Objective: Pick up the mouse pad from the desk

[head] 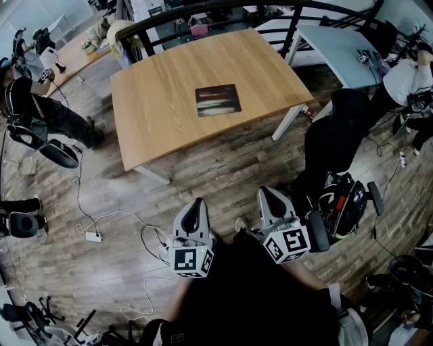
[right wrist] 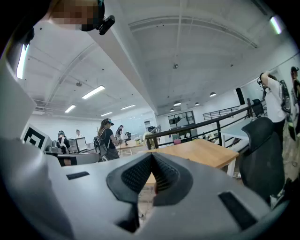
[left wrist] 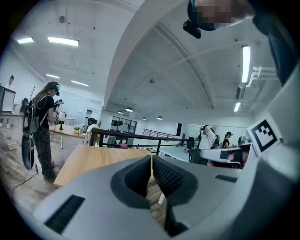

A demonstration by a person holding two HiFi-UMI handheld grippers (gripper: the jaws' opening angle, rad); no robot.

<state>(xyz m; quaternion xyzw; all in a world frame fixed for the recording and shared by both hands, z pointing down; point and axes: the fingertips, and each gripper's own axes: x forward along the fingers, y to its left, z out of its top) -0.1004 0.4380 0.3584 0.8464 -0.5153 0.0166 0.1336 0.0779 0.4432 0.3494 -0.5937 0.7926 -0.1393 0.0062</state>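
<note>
A dark mouse pad (head: 218,100) with a reddish streak lies flat near the middle of the wooden desk (head: 162,108). Both grippers hang well short of the desk, over the plank floor, close to the person's body. The left gripper (head: 197,205) is shut with nothing between its jaws; in the left gripper view its tips (left wrist: 152,157) meet in front of the desk top (left wrist: 93,161). The right gripper (head: 268,194) is shut and empty too; its tips (right wrist: 152,155) point toward the desk (right wrist: 201,151). The mouse pad does not show in either gripper view.
A black office chair (head: 338,135) stands right of the desk, with a helmet-like device (head: 345,203) on the floor near it. A white power strip and cable (head: 95,235) lie on the floor at the left. A person with a backpack (head: 34,111) stands left of the desk. A railing (head: 223,17) runs behind.
</note>
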